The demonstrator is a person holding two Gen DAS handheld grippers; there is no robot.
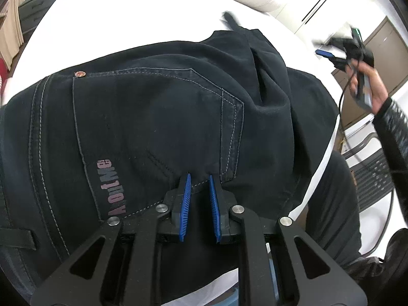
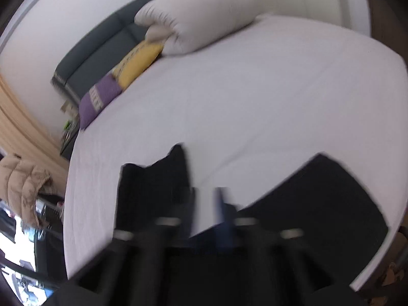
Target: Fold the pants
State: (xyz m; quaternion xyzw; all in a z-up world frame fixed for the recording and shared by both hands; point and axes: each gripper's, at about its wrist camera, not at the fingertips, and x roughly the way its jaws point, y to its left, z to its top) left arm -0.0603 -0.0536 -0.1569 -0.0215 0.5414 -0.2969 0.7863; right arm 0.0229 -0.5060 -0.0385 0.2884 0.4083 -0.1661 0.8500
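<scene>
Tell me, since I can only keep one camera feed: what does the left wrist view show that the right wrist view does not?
Only the left wrist view shows the left gripper pinching the pants near the back pocket, and the right gripper held in the air. Only the right wrist view shows the yellow cushion, purple cushion and headboard. Both show the dark pants, the white bed and the white duvet.

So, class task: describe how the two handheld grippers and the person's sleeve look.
Left gripper: black angular linkage frame, silver round bolts, blue ribbed finger pads. Right gripper: blurred, black with a blue pad and a trailing black cable. The sleeve is dark with a woven pattern.
</scene>
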